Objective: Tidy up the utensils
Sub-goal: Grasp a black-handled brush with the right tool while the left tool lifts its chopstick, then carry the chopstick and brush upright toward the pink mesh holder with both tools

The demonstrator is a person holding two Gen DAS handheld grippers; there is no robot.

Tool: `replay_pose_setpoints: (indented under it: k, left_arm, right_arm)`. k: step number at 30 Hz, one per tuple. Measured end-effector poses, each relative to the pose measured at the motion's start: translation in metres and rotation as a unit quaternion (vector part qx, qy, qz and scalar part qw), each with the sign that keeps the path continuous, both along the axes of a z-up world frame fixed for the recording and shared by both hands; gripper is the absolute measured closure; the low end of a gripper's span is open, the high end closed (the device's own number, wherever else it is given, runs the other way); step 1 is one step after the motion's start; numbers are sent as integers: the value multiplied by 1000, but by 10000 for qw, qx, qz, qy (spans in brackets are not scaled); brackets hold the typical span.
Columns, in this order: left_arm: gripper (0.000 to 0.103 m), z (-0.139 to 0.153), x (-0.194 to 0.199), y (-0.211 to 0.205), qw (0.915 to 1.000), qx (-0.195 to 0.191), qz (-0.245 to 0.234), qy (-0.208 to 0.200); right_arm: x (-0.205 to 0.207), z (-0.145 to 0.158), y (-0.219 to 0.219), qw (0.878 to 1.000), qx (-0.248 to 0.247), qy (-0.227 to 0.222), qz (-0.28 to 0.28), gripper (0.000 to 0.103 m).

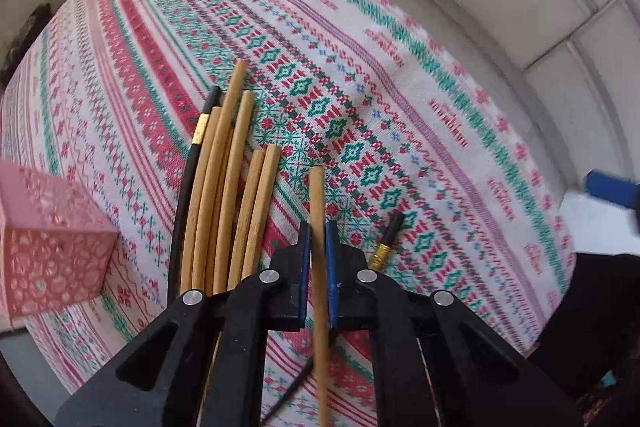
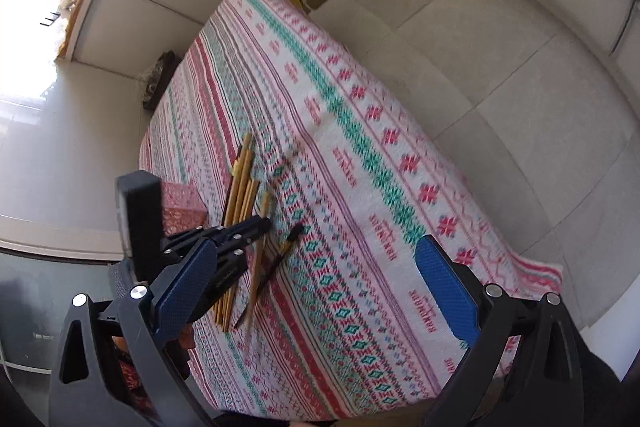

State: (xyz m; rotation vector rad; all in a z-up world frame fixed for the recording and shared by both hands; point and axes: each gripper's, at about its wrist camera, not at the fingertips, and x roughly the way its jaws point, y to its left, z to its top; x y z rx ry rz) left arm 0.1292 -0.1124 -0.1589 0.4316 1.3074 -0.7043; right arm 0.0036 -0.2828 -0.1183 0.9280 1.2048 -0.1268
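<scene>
My left gripper point(image 1: 317, 231) is shut on a single bamboo chopstick point(image 1: 319, 211), which runs between its blue pads and points up the table. To its left lies a bundle of bamboo chopsticks point(image 1: 224, 179) with a black gold-banded chopstick point(image 1: 192, 163) at its edge. Another black gold-banded chopstick point(image 1: 386, 241) lies just right of the gripper. In the right wrist view the left gripper point(image 2: 262, 223) sits over the chopstick bundle point(image 2: 240, 187). My right gripper point(image 2: 320, 291) is open and empty, above the cloth, well right of the chopsticks.
A pink perforated box point(image 1: 48, 243) stands left of the bundle, and shows in the right wrist view point(image 2: 180, 207). The table wears a red, green and white patterned cloth point(image 1: 400, 87). Tiled floor surrounds the table. A dark object point(image 2: 160, 75) sits on the floor beyond.
</scene>
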Motion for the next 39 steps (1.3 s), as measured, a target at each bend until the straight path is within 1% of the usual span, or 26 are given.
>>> replay_pose_setpoints:
  k: [3,6,7,8,10,11,12,13,14,16,17,18,19,21,24,25,26,27,28,30,32,33,35,36,37,39]
  left_arm:
    - [97,42,-19,44,9966,-698,415,-98]
    - [97,90,-45,94,9857,-1482,726,-353]
    - [97,104,-56,114,9797,-1773,814,-459]
    - [97,117,-63,123,9735,-2035,878,-564]
    - [97,136,-84,150,9575,-2587,1004,-783]
    - [97,143,-89,158,9501,-2801,1053,-881]
    - [97,148,-96,167,9423,-3009,1086,-992]
    - [97,156,-103,172,9355,-3172,1095,-1105]
    - [97,164,-109,176,9306,-3282,1092,-1200]
    - [97,178,-117,185,9224,-3474,1013,-1353]
    - [97,189,-121,192,9181,-3571,973,-1419]
    - [97,188,-123,196,9142,-3652,949,-1477]
    - [97,193,-126,201,9104,-3727,933,-1534]
    - [97,199,-133,215,9053,-3803,930,-1649]
    - [97,205,-141,230,8982,-3926,900,-1760]
    - [96,207,-143,235,8962,-3949,914,-1803]
    - [96,211,-146,240,8940,-3985,918,-1833]
    - [96,211,-146,244,8921,-4017,918,-1853]
    - [96,212,-147,248,8903,-4036,948,-1884]
    - [96,212,-147,255,8871,-4087,993,-1901]
    - [96,213,-148,257,8857,-4095,1034,-1928]
    - [96,213,-149,258,8853,-4102,1039,-1928]
    - [96,213,-150,256,8846,-4117,1031,-1934]
    - [96,212,-150,256,8842,-4121,1039,-1937]
    - [96,212,-150,255,8842,-4121,1057,-1929]
    - [96,210,-148,254,8854,-4086,1119,-1914]
  right_arm:
    - [9,-23,17,9989,194,415,36,6]
    - [21,-45,38,9959,86,879,174,14]
    - [25,-50,44,9945,84,1020,200,19]
    - [28,-55,52,9935,45,1118,213,27]
    - [39,-56,66,9904,-423,1268,343,35]
    - [43,-55,72,9892,-565,1318,306,39]
    - [47,-56,75,9894,-475,1358,216,45]
    - [51,-59,77,9889,-270,1459,95,51]
    - [54,-61,78,9875,-135,1566,-86,52]
    - [60,-63,83,9859,-50,1605,-475,52]
    - [64,-63,83,9829,-80,1739,-597,52]
    - [69,-61,88,9803,-238,1826,-718,52]
    - [76,-60,93,9788,-340,1870,-759,52]
    - [86,-59,105,9736,-630,2038,-811,52]
    - [99,-58,126,9664,-1197,2137,-776,52]
    - [101,-57,133,9643,-1400,2138,-696,55]
    - [104,-56,139,9624,-1627,2102,-565,69]
    - [105,-55,146,9603,-1852,2046,-396,80]
    - [105,-55,150,9597,-1984,1976,-227,87]
    - [104,-55,152,9619,-2058,1789,189,91]
    - [98,-57,149,9663,-1929,1587,615,96]
    - [88,-59,146,9666,-1888,1513,850,96]
    - [76,-59,143,9619,-1911,1411,1353,96]
    - [70,-59,143,9568,-2001,1372,1605,96]
    - [62,-59,143,9527,-2082,1311,1786,96]
    - [50,-60,142,9496,-2035,1149,2089,96]
